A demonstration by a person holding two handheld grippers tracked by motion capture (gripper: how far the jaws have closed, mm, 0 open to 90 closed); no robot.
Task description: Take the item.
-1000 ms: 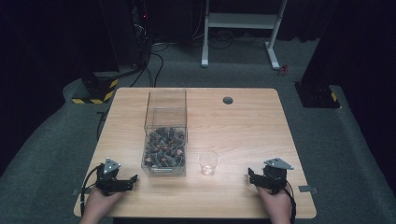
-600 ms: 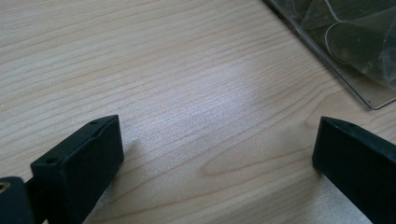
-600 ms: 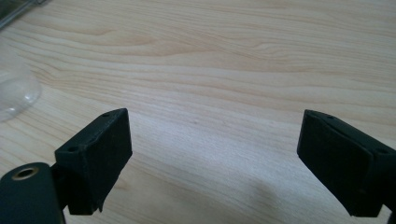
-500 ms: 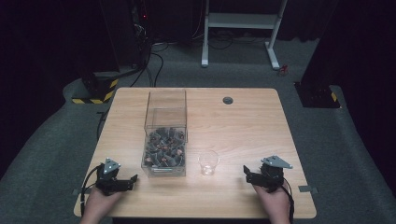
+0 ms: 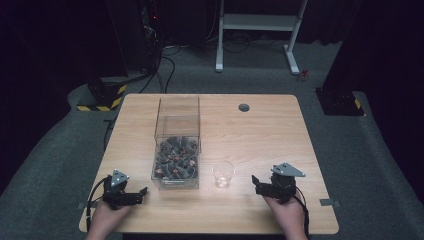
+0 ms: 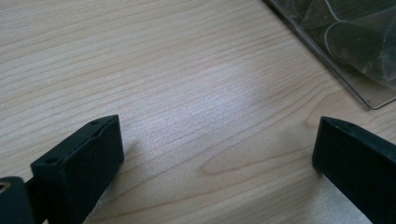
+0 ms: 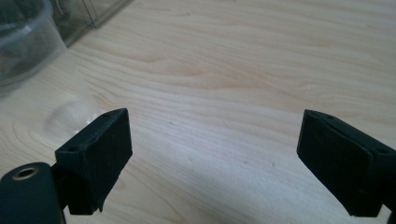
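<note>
A clear plastic box [image 5: 176,145] stands on the wooden table [image 5: 260,130], its lower part filled with several small dark pieces. A small clear cup [image 5: 223,173] sits just right of the box's near corner. My left gripper [image 5: 140,195] rests near the front edge, left of the box, open, with bare wood between its jaws [image 6: 217,144]. The box's corner [image 6: 355,46] lies ahead of it to the right. My right gripper [image 5: 256,182] is right of the cup, open and holding nothing [image 7: 215,140]. The cup [image 7: 23,42] and the box [image 7: 88,11] appear at its upper left.
A round grommet hole [image 5: 244,107] sits at the table's far side. Beyond the table are a white desk frame [image 5: 255,30], cables and a yellow-black striped base [image 5: 102,97] on grey carpet.
My right gripper has crept slightly left toward the cup. The left gripper has stayed where it was.
</note>
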